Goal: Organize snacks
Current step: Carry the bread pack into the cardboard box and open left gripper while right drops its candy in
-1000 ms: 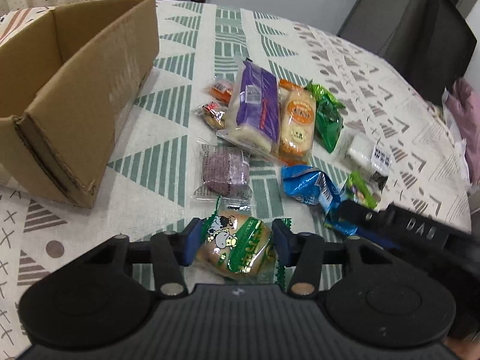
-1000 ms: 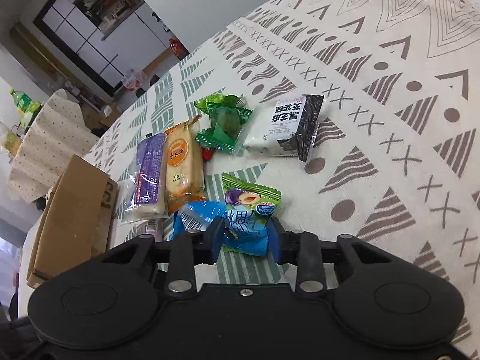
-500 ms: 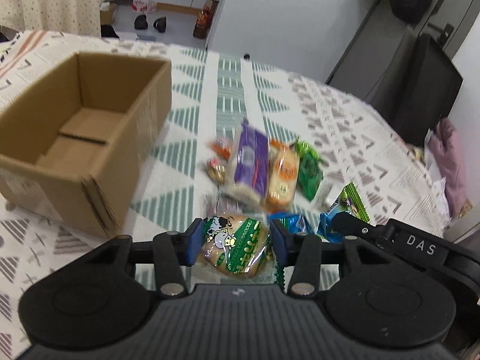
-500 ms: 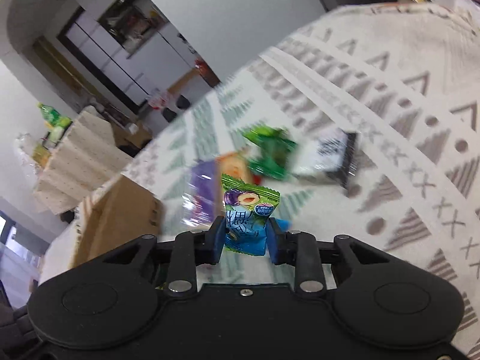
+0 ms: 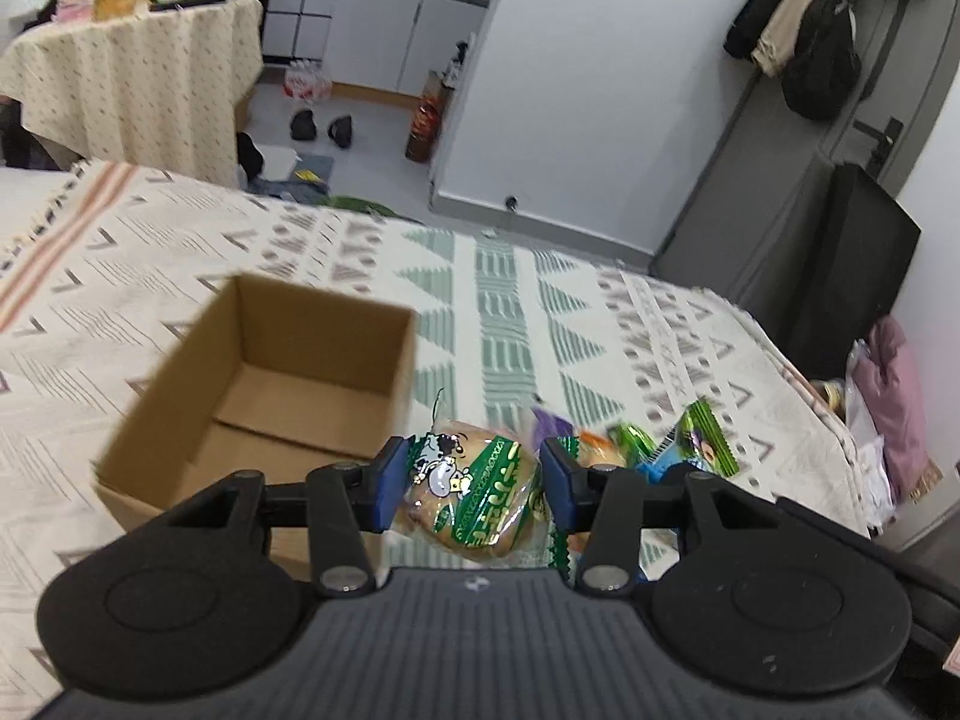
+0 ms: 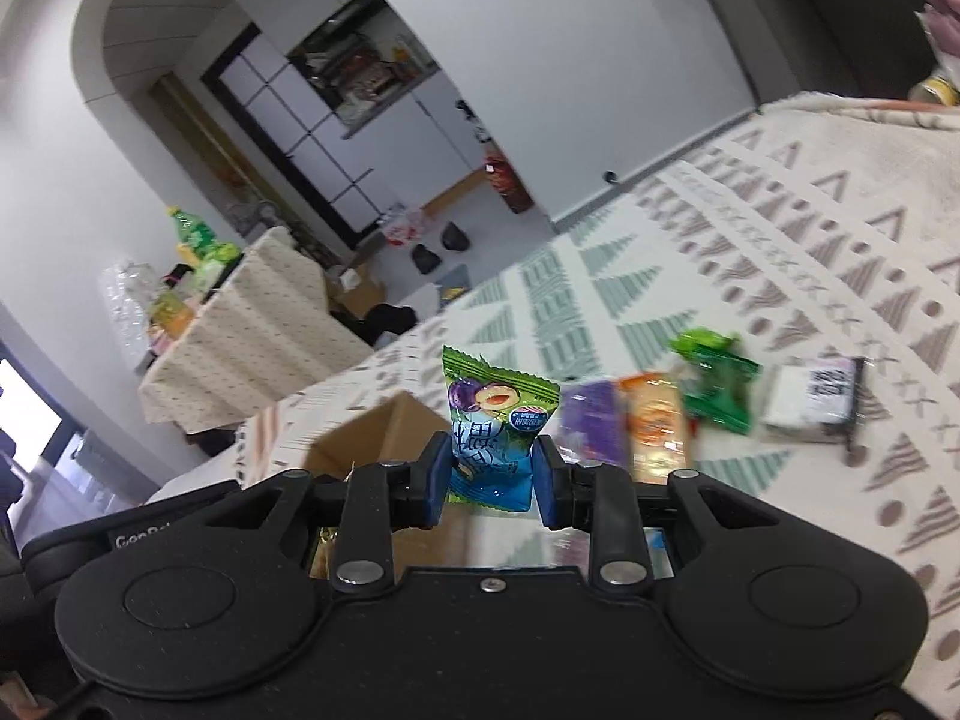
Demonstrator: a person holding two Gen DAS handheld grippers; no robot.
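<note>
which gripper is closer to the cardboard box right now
Left. The left gripper, shut on a bun pack, hangs just off the cardboard box. The right gripper, holding a candy bag, sits farther out.
</note>
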